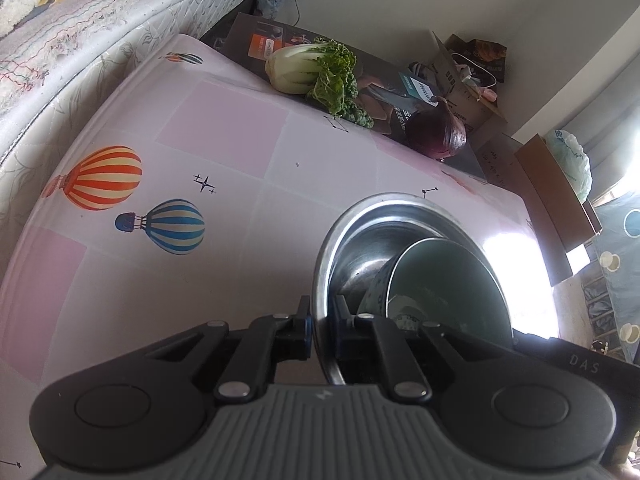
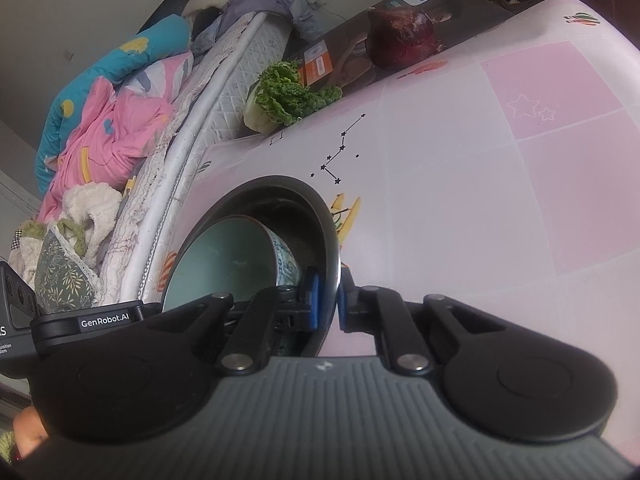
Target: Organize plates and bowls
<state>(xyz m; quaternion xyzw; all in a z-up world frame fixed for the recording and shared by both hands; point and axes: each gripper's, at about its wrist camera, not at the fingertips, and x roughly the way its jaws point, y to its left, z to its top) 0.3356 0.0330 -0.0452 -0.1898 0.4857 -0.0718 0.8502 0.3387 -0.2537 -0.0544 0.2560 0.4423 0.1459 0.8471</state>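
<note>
A steel bowl [image 1: 360, 236] sits on the pink balloon-print table [image 1: 224, 128] with a pale green ceramic bowl [image 1: 444, 280] nested inside it. My left gripper [image 1: 322, 322] is shut on the steel bowl's near rim, one finger outside, one inside. In the right wrist view the same steel bowl [image 2: 316, 216] holds the green bowl [image 2: 224, 256]. My right gripper [image 2: 329, 304] is shut on the steel bowl's opposite rim. Both views are tilted.
A napa cabbage [image 1: 308, 68] and a red onion [image 1: 438, 132] lie on a dark Philips box [image 1: 384, 76] at the table's far edge. A mattress [image 1: 80, 40] with bedding runs along one side. Cardboard boxes [image 1: 556, 196] stand beyond the far corner.
</note>
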